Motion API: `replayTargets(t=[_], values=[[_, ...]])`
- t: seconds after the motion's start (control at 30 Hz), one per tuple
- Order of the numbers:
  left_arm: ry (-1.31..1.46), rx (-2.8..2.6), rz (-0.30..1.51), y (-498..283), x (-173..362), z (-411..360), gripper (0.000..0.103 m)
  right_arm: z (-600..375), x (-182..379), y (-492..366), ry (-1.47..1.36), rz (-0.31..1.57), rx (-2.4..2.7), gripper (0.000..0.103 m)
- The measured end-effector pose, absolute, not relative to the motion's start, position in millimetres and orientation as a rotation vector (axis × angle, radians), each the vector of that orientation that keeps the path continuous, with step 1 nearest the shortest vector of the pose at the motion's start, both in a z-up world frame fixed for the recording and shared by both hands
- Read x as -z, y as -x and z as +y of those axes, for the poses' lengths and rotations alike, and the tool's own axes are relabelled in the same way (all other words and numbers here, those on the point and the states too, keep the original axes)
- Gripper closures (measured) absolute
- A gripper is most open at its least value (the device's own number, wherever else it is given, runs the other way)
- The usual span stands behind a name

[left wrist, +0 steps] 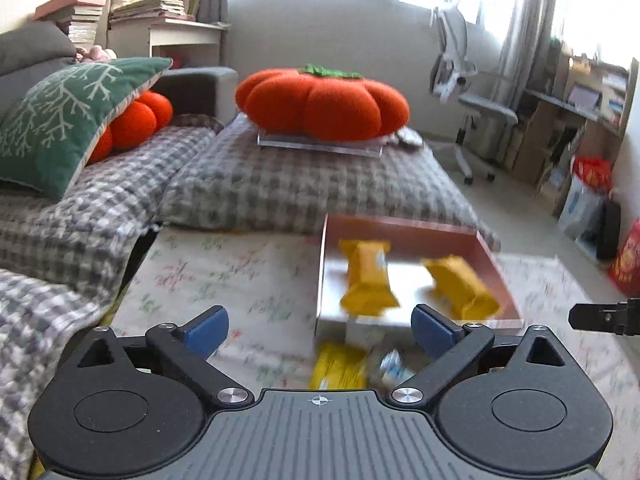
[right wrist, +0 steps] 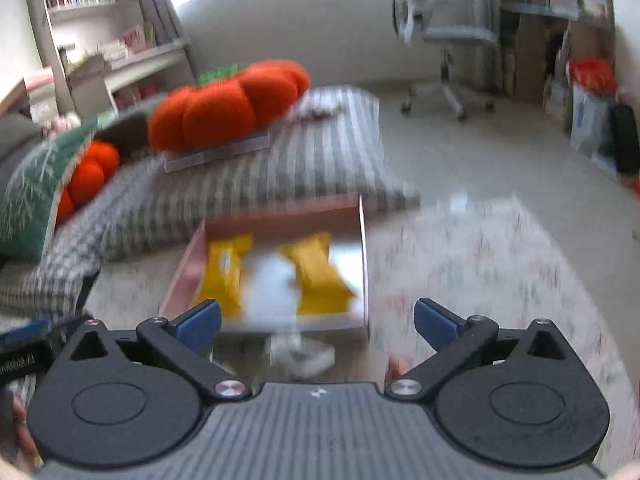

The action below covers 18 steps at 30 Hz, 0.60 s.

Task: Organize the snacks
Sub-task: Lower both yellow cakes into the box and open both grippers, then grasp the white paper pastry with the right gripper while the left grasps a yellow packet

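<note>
A pink shallow box (left wrist: pixel 404 228) (right wrist: pixel 280 216) lies on the floral cloth with two yellow snack packs inside, one on the left (left wrist: pixel 368 276) (right wrist: pixel 226 276) and one on the right (left wrist: pixel 460 286) (right wrist: pixel 318 276). In front of the box lie a yellow pack (left wrist: pixel 340 366) and a clear wrapped snack (left wrist: pixel 390 362) (right wrist: pixel 300 354). My left gripper (left wrist: pixel 320 330) is open and empty above these loose snacks. My right gripper (right wrist: pixel 318 326) is open and empty just before the box; its tip shows in the left wrist view (left wrist: pixel 600 316). Both views are blurred.
A checked grey sofa cushion (left wrist: pixel 304 184) lies behind the box, with an orange pumpkin cushion (left wrist: pixel 320 100) on a clear tray. A green pillow (left wrist: pixel 60 120) is at left. An office chair (left wrist: pixel 468 104) and cluttered shelves (left wrist: pixel 568 128) stand at right.
</note>
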<state>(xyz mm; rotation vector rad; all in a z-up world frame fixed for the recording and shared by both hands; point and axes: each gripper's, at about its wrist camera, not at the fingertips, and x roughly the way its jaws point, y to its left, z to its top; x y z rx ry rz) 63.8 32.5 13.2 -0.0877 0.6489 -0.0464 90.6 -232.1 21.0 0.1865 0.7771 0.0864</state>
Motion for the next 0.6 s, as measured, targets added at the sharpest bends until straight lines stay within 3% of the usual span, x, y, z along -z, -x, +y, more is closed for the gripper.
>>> replayTargets(t=[0.6], values=[[0.138,0.110,0.892,-23,17,21,0.005,-240,3,-37,-0.196,0.985,-0.079,0.002]])
